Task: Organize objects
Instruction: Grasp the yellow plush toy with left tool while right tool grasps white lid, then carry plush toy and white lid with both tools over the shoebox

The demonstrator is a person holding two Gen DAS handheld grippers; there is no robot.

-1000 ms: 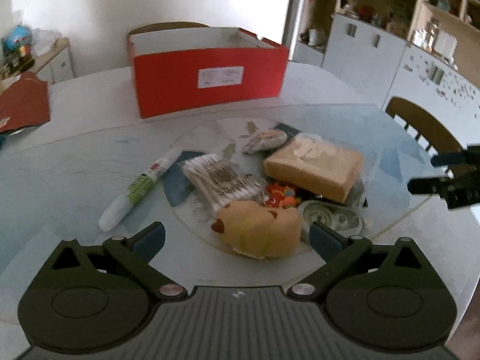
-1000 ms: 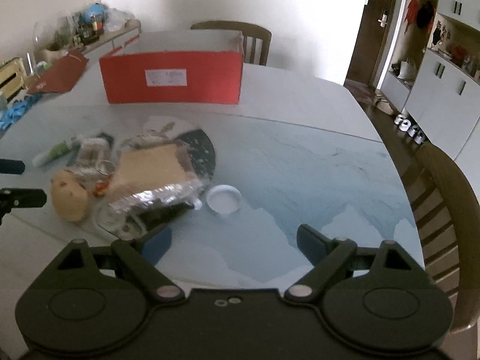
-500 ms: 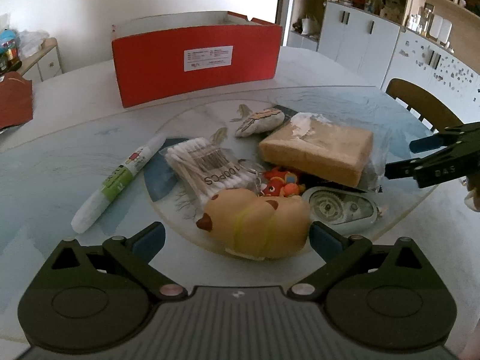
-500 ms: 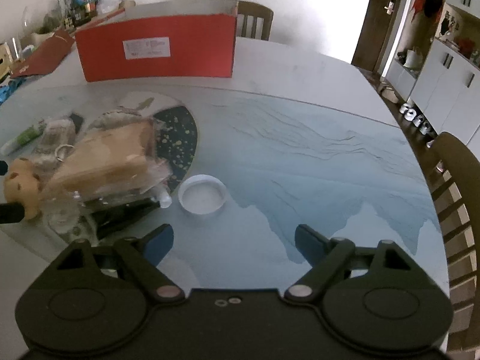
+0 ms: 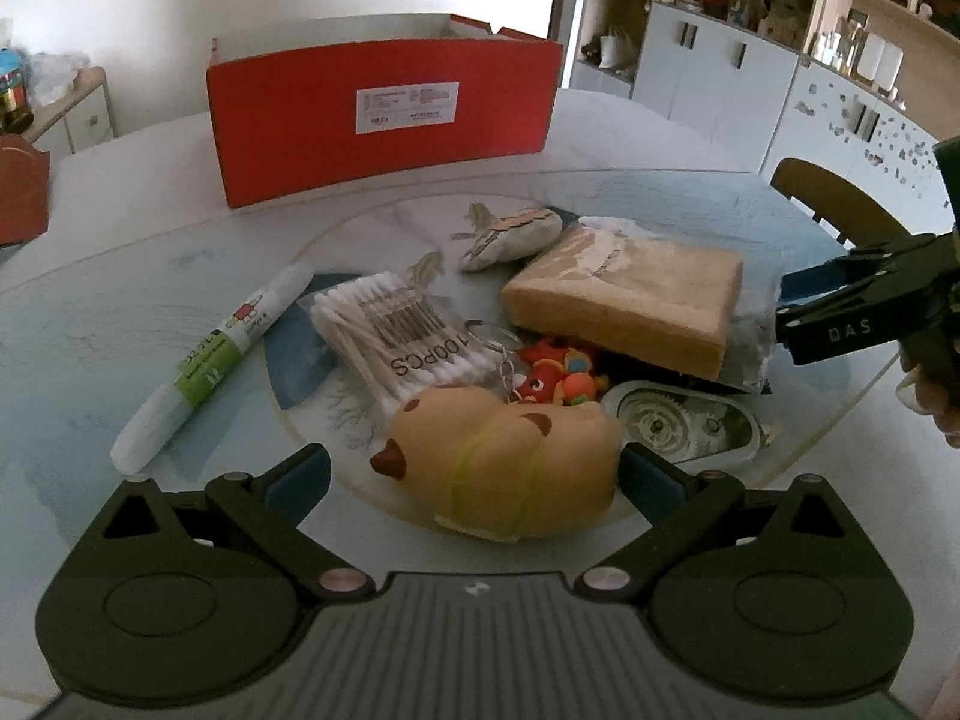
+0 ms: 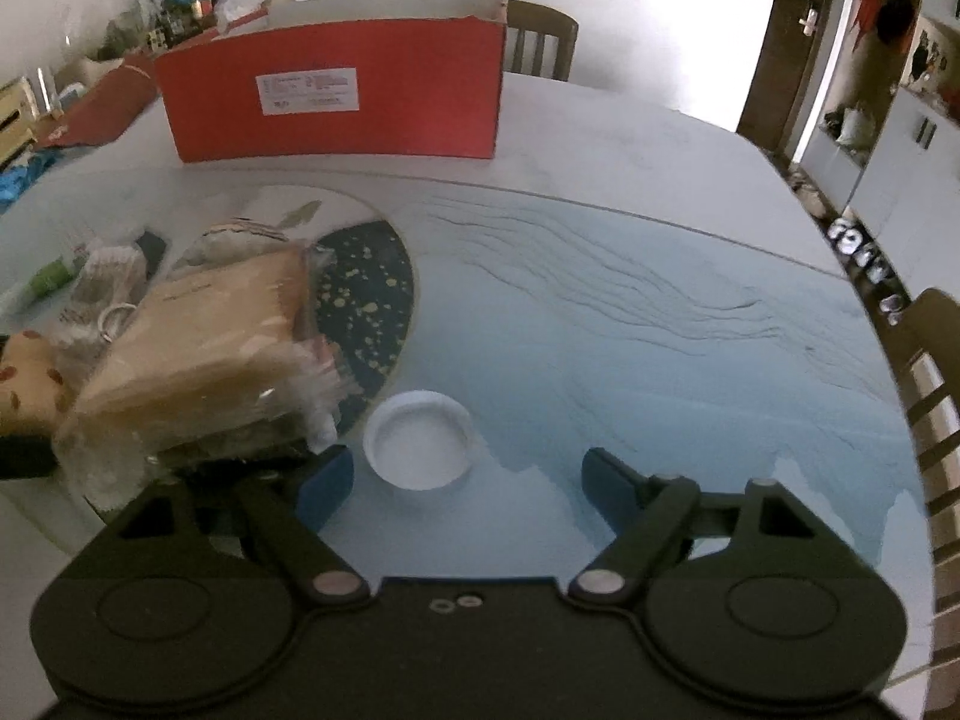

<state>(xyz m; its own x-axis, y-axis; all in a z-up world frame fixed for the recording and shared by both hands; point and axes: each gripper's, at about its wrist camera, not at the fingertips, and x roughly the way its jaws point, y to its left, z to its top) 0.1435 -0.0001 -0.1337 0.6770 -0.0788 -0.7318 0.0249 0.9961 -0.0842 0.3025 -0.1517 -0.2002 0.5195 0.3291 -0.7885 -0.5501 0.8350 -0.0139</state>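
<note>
Left gripper [image 5: 474, 474] is spread wide, jaws flanking the yellow squishy toy [image 5: 504, 468] at 6 o'clock in its view; blue pads sit beside the toy's flanks with no visible squeeze, so nothing gripped yet. Right gripper [image 6: 468, 480] jaws are closing, with the white lid [image 6: 420, 447] sitting between them but nearer the left pad; pads not on it. Red box [image 5: 384, 120] stands at 12 o'clock in both views, open-topped, the likely drop target. The rest of the pile lies between: cotton swabs pack [image 5: 390, 336] at 11 o'clock of the toy, marker [image 5: 216, 360] at 9–10 o'clock, wrapped tan block [image 5: 624, 306] at 1 o'clock, red keychain charm [image 5: 558, 378] and clear tape dispenser [image 5: 678, 426] tucked just behind and right of the toy. Risks: the toy is soft, so a clamp near its end may squirt it out or let it bulge; the keychain ring and chain lie against its top edge and could snag and drag along. The lid is shallow and off-centre in the right jaws, so closing may just shove it sideways across the smooth table [image 6: 600, 330], or a pad may ride over the rim. The right gripper's left finger is also close to the block's loose plastic wrap and could catch it.
</note>
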